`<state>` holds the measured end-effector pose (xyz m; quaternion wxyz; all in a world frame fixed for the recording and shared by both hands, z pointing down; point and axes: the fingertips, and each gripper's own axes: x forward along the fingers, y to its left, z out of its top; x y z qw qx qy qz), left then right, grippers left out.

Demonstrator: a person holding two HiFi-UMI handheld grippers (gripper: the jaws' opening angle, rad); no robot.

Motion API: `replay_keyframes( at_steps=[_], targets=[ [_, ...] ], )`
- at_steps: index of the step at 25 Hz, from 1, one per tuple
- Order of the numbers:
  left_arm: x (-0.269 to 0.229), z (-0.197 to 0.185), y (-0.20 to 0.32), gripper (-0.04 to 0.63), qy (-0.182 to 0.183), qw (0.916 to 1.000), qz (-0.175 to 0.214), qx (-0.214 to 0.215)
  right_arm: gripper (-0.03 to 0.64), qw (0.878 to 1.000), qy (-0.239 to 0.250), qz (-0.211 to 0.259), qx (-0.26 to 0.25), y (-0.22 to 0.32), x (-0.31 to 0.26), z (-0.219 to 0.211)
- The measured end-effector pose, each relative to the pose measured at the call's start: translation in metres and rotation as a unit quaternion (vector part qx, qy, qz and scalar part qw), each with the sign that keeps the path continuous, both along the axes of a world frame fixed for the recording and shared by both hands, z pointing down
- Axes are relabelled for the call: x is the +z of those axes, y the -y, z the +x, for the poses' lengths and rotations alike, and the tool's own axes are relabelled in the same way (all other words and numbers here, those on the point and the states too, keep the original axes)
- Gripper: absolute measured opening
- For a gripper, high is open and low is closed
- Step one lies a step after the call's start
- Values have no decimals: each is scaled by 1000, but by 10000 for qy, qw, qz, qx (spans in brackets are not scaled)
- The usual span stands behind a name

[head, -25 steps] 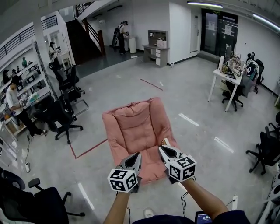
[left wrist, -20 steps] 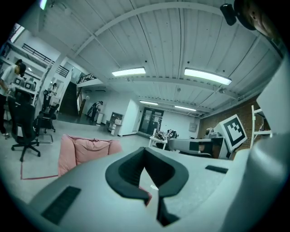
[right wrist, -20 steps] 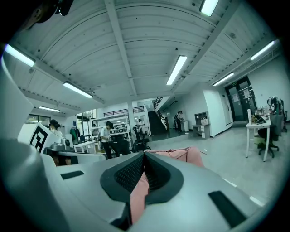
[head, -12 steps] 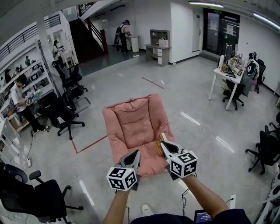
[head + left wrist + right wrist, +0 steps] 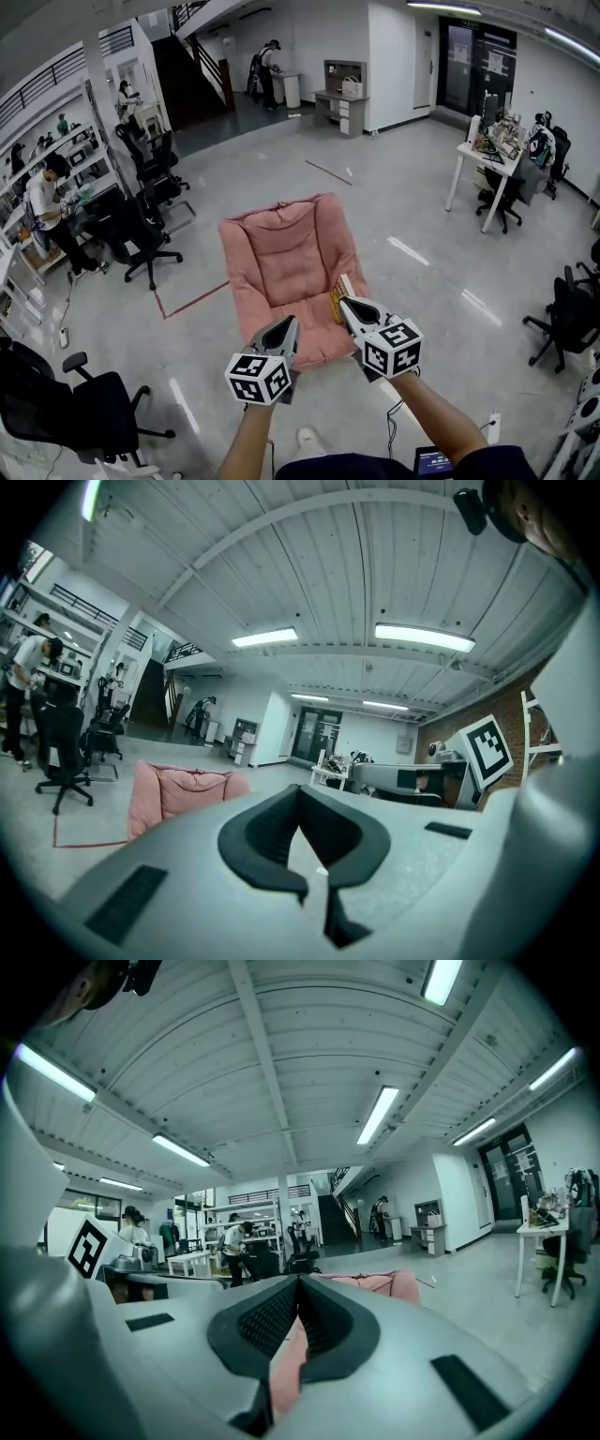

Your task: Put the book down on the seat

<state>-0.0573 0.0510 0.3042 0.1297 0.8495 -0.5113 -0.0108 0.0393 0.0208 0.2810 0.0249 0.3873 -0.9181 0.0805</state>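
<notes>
At the right edge of the pink seat [image 5: 281, 253], the book [image 5: 339, 292] is shown lying just beyond the tip of the right gripper [image 5: 350, 307]. The fingers of both the right gripper and the left gripper [image 5: 286, 328] are pressed together, with nothing held between them. The placement is judged nearly complete. The book would be better laid flat and further inward, and should not be brushed when the grippers are drawn clear.
</notes>
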Motion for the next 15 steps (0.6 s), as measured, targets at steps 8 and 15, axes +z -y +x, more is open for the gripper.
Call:
replay_keyframes(
  at_steps=[8, 15],
  targets=[
    [4, 19, -14, 0, 197, 9998, 6, 42, 20, 10000, 61, 9, -46, -18, 2, 15],
    [6, 26, -25, 0, 161, 9998, -36, 135, 20, 9999, 102, 1, -47, -29, 1, 17]
  ],
)
